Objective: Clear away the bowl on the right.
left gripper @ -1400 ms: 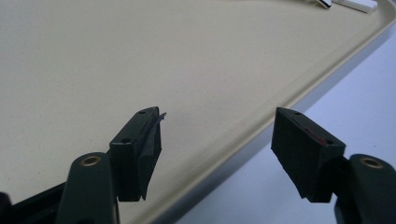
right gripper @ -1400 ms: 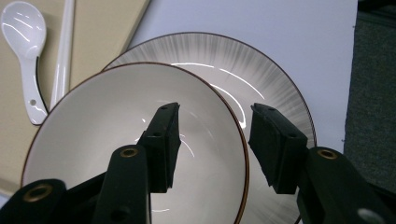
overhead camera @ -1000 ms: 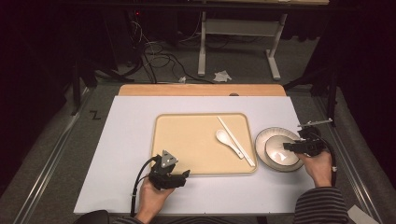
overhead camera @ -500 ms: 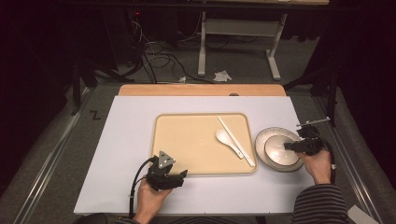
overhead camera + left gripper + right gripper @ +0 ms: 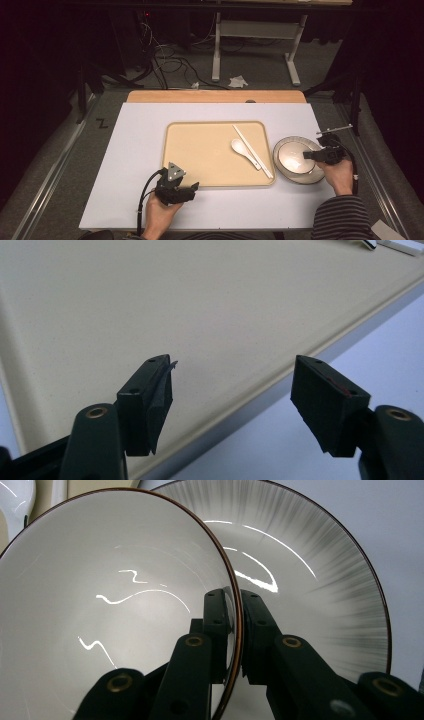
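**At the table's 3 o'clock edge: bowl rim clamped over a plate**

At the 3 o'clock side of the white table (image 5: 125, 165), a bowl (image 5: 110, 610) is gripped by the right gripper (image 5: 234, 630), its jaws clenched on the bowl's brown rim, one jaw inside and one outside. The bowl is tilted over a grey-streaked plate (image 5: 325, 580), which lies just beside the tan tray (image 5: 200, 150) toward 3 o'clock. In the high view the bowl (image 5: 295, 156) is seen at 9 o'clock from the right gripper (image 5: 311, 155). On the tray, a white spoon (image 5: 243, 149) and chopsticks (image 5: 251, 150) lie close to the edge nearest the plate. Bare table is left at 9 o'clock and 12 o'clock of the tray.

The right hand (image 5: 337, 175) is held behind the gripper, pointing toward 9 o'clock. The left gripper (image 5: 232, 390) is released, its jaws spread over the tray's 6 o'clock rim; the left hand (image 5: 161, 212) is held low at the table's 6 o'clock edge.
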Available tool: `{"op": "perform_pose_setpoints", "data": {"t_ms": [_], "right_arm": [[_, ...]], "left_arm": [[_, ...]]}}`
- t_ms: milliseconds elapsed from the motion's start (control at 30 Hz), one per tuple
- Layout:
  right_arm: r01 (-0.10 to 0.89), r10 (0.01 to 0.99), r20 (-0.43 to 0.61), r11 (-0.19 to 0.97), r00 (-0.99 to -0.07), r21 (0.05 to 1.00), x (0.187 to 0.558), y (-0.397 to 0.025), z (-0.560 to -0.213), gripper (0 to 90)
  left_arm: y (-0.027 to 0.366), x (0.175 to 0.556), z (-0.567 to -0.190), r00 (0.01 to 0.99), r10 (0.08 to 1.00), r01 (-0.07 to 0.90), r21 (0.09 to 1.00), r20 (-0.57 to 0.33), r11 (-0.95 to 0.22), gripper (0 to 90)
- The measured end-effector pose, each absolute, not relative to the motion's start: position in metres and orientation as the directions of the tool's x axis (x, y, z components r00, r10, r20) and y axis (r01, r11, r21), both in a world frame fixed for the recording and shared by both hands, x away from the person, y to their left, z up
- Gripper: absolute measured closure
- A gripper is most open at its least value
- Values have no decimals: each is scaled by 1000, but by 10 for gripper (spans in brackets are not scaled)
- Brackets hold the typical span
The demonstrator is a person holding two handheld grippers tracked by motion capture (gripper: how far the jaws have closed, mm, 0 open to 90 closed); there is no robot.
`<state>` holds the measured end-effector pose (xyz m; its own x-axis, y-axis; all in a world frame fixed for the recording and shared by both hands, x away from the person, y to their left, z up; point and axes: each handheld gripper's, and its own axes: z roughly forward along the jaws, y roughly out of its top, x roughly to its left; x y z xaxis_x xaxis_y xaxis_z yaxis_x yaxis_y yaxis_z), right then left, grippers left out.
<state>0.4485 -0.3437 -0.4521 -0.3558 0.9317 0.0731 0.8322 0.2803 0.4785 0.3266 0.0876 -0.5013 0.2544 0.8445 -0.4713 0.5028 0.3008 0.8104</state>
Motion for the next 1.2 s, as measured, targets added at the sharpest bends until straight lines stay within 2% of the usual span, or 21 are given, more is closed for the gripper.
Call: {"op": "perform_pose_setpoints", "data": {"t_ms": [333, 1200], "right_arm": [[832, 921, 116, 276, -373, 482, 452, -345, -452, 849], [800, 916, 95, 285, -389, 528, 450, -341, -443, 846]], "left_arm": [[90, 325, -501, 248, 848, 501, 811, -468, 301, 331], [92, 325, -500, 242, 844, 501, 807, -479, 314, 331]]}}
